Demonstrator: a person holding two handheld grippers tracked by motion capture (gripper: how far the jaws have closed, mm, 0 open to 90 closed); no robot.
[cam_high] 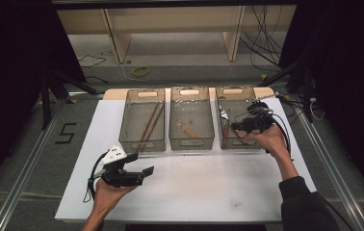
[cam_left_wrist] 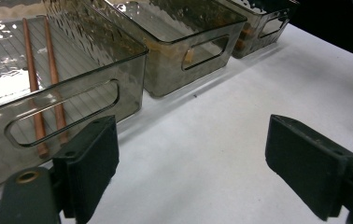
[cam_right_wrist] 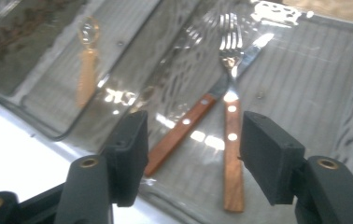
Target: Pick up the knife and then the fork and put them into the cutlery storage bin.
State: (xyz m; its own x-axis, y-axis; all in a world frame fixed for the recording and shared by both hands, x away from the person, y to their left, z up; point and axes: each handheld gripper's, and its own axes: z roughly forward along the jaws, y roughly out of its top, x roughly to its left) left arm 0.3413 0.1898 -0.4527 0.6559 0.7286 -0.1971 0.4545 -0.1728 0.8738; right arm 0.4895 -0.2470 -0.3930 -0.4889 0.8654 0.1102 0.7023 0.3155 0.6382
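Right gripper view: my right fingers (cam_right_wrist: 191, 154) stand apart, empty, above the fork (cam_right_wrist: 231, 116) and knife (cam_right_wrist: 198, 119) in the bin (cam_right_wrist: 314, 79); my left fingers (cam_left_wrist: 191, 168) gape over the surface (cam_left_wrist: 221, 135).

The high view is dim, its surroundings black, with only the white table (cam_high: 194, 187) lit from above. Beyond the right gripper (cam_right_wrist: 193, 144), glare streaks the bin (cam_right_wrist: 305, 93) floor; its own jaws look slightly soft.

My white bench (cam_high: 194, 187) carries three smoky clear bins side by side: left (cam_high: 142, 144), middle (cam_high: 191, 142), right (cam_high: 233, 145).
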